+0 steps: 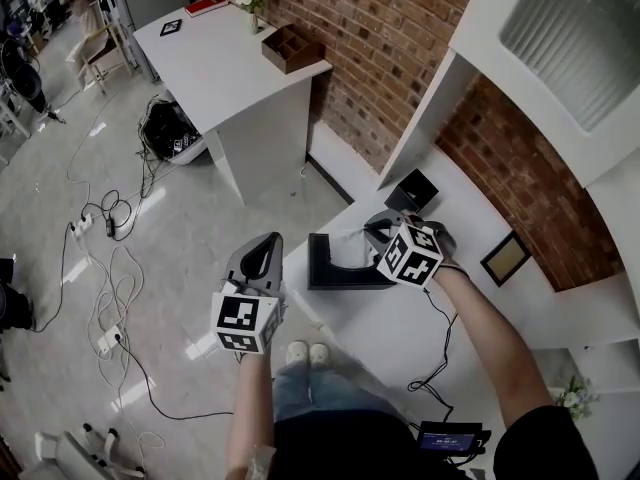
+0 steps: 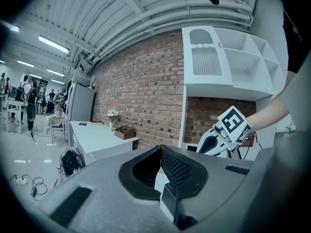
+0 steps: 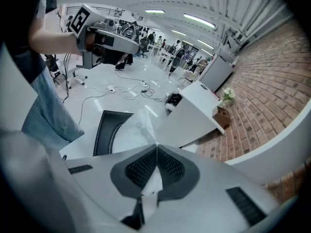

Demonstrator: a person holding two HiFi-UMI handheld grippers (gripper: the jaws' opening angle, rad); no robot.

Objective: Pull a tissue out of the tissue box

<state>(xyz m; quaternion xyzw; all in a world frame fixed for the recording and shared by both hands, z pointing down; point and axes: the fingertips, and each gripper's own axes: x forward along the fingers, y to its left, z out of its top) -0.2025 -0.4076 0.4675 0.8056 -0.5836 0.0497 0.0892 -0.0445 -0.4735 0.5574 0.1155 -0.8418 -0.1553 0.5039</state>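
A black tissue box [image 1: 340, 268] lies on the white counter [image 1: 400, 328], with a white tissue [image 1: 352, 242] rising out of its slot. My right gripper [image 1: 378, 228] hangs just above the box, shut on the tissue. In the right gripper view the tissue [image 3: 138, 127] stretches taut from the box [image 3: 103, 130] up into the gripper [image 3: 156, 147], and a scrap of it shows behind the pads. My left gripper [image 1: 266, 240] is held over the floor to the left of the counter. In its own view the left gripper [image 2: 160, 148] is shut with nothing in it.
A small black cube holder [image 1: 413, 190] and a picture frame [image 1: 505, 258] stand behind the box near the brick wall. A black cable [image 1: 437, 363] runs across the counter. Further off are a white desk [image 1: 215, 68] with a wooden organiser [image 1: 290, 48], and cables on the floor [image 1: 110, 268].
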